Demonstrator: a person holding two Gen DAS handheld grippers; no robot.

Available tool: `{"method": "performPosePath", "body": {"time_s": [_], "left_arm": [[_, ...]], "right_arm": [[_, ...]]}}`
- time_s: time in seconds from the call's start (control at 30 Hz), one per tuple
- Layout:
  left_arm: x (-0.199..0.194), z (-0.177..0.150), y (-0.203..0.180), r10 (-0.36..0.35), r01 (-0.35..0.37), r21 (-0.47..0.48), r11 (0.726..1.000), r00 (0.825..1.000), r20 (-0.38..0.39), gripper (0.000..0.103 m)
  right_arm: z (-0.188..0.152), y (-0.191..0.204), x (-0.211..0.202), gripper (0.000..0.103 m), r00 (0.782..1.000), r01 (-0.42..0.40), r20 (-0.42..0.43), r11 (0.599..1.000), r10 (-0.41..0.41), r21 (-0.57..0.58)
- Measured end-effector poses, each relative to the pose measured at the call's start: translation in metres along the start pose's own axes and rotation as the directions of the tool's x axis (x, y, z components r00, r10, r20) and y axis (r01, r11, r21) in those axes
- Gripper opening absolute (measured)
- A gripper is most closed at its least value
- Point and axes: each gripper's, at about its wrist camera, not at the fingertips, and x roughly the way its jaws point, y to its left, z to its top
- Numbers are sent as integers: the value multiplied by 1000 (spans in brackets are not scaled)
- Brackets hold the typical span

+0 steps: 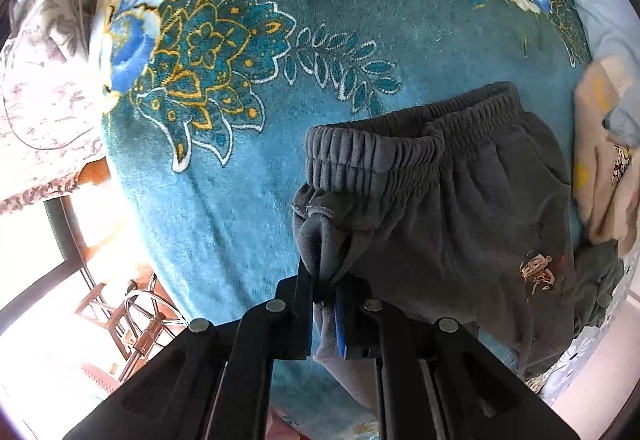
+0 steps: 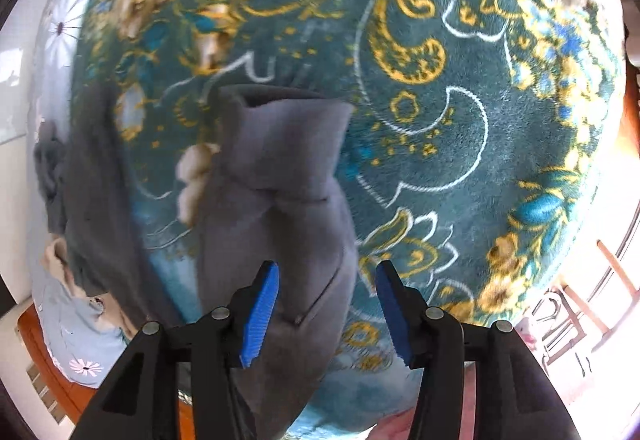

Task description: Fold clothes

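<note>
Grey fleece trousers with an elastic waistband and a small cartoon patch lie on a teal floral blanket. My left gripper is shut on a bunched fold of the trousers near the waistband's left corner, and the cloth hangs pinched between its jaws. In the right wrist view a grey trouser leg stretches away over the blanket, its cuff at the far end. My right gripper is open above this leg. The cloth lies under its left finger and touches neither pad.
A cream garment lies at the blanket's right edge. A pale floral sheet lies to the left, and a metal chair frame stands below the bed edge. A white fluffy scrap lies beside the leg. More grey cloth is heaped at left.
</note>
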Motion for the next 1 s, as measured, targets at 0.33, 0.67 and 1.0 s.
{"method": "performPosePath", "body": {"time_s": [0.33, 0.67, 1.0], "left_arm": [[-20, -23, -2, -51, 52, -11, 999, 998, 47, 9], [-57, -27, -25, -242, 244, -23, 970, 968, 72, 9], [-8, -42, 40, -205, 190, -233, 954, 978, -42, 8]], "right_arm": [[-1, 13, 42, 18, 999, 21, -49, 1000, -22, -14], [3, 92, -78, 4, 970, -218, 55, 946, 237, -241], [0, 64, -102, 4, 993, -84, 60, 966, 102, -244]]}}
